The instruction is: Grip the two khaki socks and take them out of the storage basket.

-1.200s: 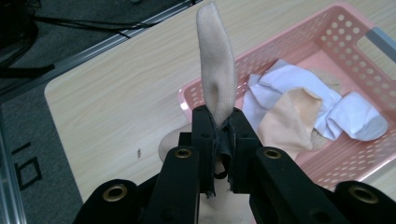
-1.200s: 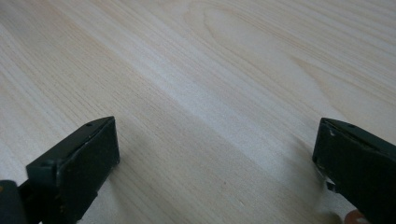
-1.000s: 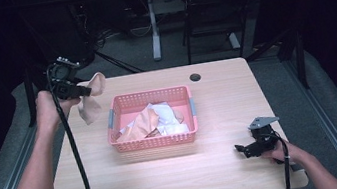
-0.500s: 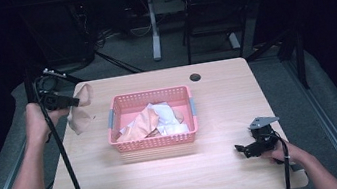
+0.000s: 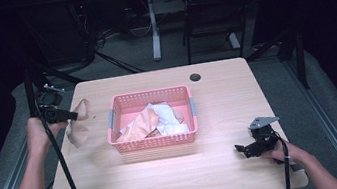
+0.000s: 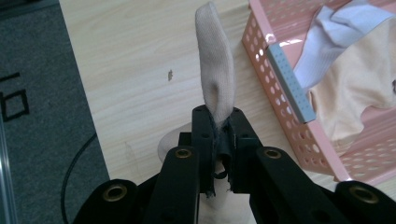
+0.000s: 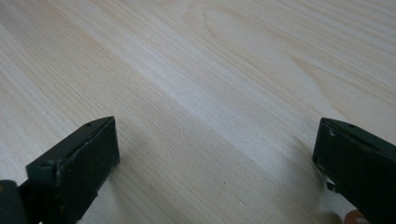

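From the high view, the pink perforated basket (image 5: 151, 122) holds crumpled peach and white cloths (image 5: 153, 122) while the left gripper (image 5: 75, 116) dangles a beige sock (image 5: 78, 129) just left of it; the left gripper view shows jaws clamped on that sock; the right gripper (image 7: 217, 158) gapes wide over bare table (image 7: 210, 70).

The pink basket (image 5: 154, 139) stands mid-surface (image 5: 169, 180), its walls blocking any level pass through the centre; bare wood lies open along the near edge and to the right of the basket; on the left only a narrow strip remains, where a beige cloth (image 5: 77, 131) hangs beside the basket wall.
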The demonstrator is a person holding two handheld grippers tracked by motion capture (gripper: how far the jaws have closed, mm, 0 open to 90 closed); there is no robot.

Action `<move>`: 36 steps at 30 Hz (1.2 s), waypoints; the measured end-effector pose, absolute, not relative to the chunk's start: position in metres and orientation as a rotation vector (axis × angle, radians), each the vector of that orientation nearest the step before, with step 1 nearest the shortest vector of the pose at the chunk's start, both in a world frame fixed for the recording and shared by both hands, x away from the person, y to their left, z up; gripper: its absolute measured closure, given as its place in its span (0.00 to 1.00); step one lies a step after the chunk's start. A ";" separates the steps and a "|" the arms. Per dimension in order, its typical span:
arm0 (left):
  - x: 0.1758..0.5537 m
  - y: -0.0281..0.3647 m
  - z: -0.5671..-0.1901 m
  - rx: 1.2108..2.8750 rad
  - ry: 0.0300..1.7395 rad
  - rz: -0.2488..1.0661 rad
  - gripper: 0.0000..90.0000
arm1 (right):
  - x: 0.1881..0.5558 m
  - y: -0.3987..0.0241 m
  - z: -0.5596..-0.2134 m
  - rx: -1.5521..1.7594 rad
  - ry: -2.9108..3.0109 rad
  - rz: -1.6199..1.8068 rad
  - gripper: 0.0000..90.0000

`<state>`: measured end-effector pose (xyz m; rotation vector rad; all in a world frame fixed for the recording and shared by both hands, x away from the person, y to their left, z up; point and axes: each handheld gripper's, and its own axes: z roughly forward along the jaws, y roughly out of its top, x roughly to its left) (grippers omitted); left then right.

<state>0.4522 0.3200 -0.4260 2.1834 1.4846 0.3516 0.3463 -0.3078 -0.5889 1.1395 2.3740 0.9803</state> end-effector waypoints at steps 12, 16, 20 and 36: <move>0.452 0.328 -0.473 2.193 1.556 0.271 0.93 | 0.346 -0.308 -0.589 1.139 2.374 0.980 0.00; 0.454 0.329 -0.493 2.193 1.584 0.230 0.93 | 0.346 -0.308 -0.589 1.143 2.373 0.979 0.00; 0.456 0.328 -0.510 2.200 1.605 0.199 0.93 | 0.346 -0.308 -0.589 1.144 2.373 0.979 0.00; 0.459 0.317 -0.536 2.183 1.640 0.159 0.53 | 0.346 -0.308 -0.589 1.144 2.372 0.980 0.00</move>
